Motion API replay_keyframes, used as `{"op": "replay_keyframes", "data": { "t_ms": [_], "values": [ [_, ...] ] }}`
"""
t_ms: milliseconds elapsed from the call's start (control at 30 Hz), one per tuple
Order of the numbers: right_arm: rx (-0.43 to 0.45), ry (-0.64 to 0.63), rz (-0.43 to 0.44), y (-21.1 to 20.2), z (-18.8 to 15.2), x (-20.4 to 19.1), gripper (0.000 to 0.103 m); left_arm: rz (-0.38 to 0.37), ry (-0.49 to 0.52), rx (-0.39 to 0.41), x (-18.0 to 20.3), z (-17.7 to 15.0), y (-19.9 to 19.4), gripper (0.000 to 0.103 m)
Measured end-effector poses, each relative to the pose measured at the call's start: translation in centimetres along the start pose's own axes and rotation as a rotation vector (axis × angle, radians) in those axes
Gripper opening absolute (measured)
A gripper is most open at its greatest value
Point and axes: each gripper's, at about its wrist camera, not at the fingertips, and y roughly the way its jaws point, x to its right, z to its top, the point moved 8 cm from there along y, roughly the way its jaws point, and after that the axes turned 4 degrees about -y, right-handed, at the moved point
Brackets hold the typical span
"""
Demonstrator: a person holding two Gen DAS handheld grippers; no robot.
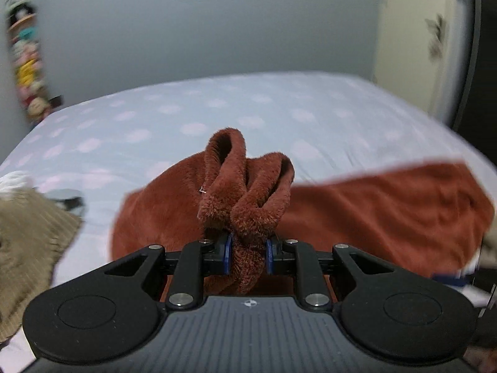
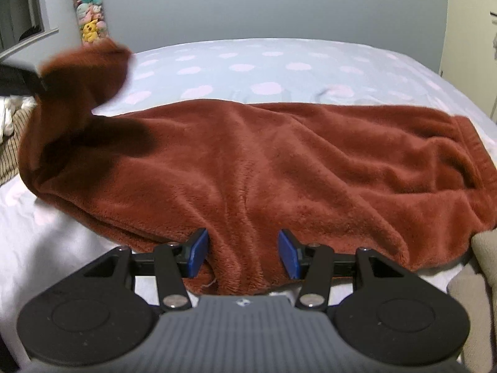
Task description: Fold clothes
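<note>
- Rust-brown fleece garment (image 2: 264, 161) lay spread across the cloud-print bed sheet (image 2: 242, 62).
- Your left gripper (image 1: 248, 256) was clenched on a bunched end, lifted off the bed.
- Your right gripper (image 2: 243, 255) sat released, jaws straddling the near hem.
- Tan corduroy clothing (image 1: 28, 242) lay beside.

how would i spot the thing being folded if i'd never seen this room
Find the bed with the pale blue cloud-print sheet. Across its near half lies a rust-brown fleece garment, one end lifted by the left gripper. It is plush and plain, unlike the ribbed beige cloth beside it.
</note>
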Motion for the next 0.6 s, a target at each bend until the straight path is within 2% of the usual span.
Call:
{"op": "replay_keyframes", "data": {
  "t_ms": [167,300,333,400,467,600],
  "values": [
    [0.0,0.023,0.012,0.0,-0.1,0.2,0.054,0.037,0.091,-0.094,2.7,-4.1,3.1,0.018],
    [-0.006,0.029,0.017,0.2,-0.1,0.2,0.054,0.067,0.108,-0.138,3.3,-5.5,4.0,0.027],
    [-0.008,0.031,0.018,0.2,-0.1,0.2,0.054,0.065,0.103,-0.131,3.8,-5.4,3.5,0.03],
    [-0.008,0.028,0.018,0.2,-0.1,0.3,0.054,0.054,0.09,-0.113,4.8,-5.2,2.4,0.048],
    [-0.005,0.022,0.015,0.2,0.0,0.2,0.054,0.013,0.07,-0.075,5.4,-4.8,1.3,0.05],
    [0.029,0.029,0.016,-0.6,0.4,0.3,0.054,-0.007,0.084,-0.034,6.1,-4.9,-0.9,0.051]
  ]
}}
